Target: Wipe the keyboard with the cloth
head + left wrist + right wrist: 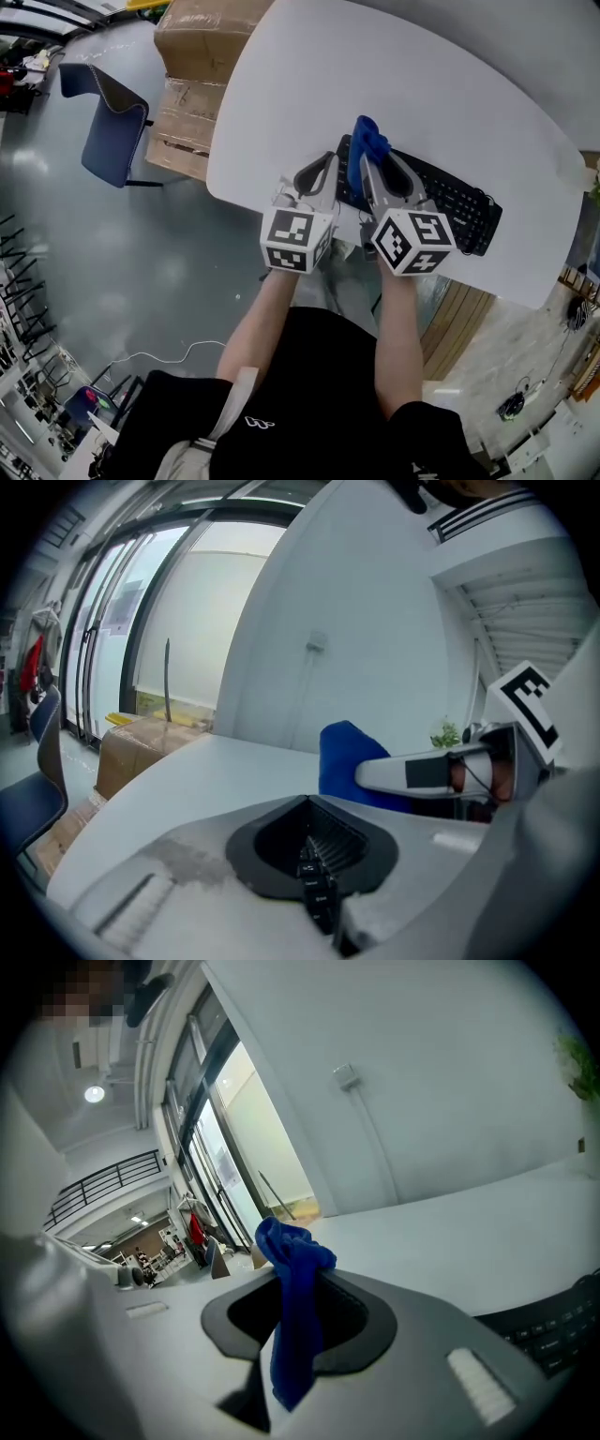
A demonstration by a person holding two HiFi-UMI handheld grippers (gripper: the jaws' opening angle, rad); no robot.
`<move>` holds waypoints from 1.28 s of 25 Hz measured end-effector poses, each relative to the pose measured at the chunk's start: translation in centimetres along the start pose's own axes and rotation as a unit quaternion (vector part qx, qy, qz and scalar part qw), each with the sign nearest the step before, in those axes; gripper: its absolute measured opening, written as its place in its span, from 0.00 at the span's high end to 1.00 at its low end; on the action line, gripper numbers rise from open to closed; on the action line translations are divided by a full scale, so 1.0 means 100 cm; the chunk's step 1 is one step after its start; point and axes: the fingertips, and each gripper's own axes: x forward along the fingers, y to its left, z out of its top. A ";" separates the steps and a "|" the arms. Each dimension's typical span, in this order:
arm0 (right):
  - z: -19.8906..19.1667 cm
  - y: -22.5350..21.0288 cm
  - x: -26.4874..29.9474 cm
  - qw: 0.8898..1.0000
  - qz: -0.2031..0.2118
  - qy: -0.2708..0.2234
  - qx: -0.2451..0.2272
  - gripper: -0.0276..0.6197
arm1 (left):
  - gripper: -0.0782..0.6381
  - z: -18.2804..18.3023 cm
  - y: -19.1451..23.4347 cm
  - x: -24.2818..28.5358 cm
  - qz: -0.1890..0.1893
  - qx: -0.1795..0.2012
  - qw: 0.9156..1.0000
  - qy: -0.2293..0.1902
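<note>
The left gripper (329,165) has its jaws closed on the left end of the keyboard (452,199); in the left gripper view a thin column of black keys (315,872) shows pinched in the slit between them. The right gripper (368,167) is clamped on the cloth (368,141), a blue bunch that sticks up above the jaw tips and hangs in a fold below them in the right gripper view (296,1274). The two grippers sit just beside each other, with the cloth over the keyboard's left part. The keyboard lies slantwise on the white table (375,75), close to the near edge, and its right end stops short of the table's right edge. The near edge runs right under the gripper bodies, so both forearms reach in from over the floor. Beyond the keyboard the tabletop is bare and broad out to its far curved edge, and it is bare to the left as well. Past the table's left edge stand cardboard boxes (200,52), set close against it, and a blue chair (106,120) stands well apart on the grey floor. In the right gripper view the keyboard (555,1327) runs off at the lower right, with bare tabletop (487,1232) reaching to a pale wall behind.
</note>
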 end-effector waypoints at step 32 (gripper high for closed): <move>-0.073 -0.059 0.050 0.991 -0.039 0.131 0.015 0.82 | 0.89 -0.073 0.007 0.056 0.003 0.028 0.988 0.154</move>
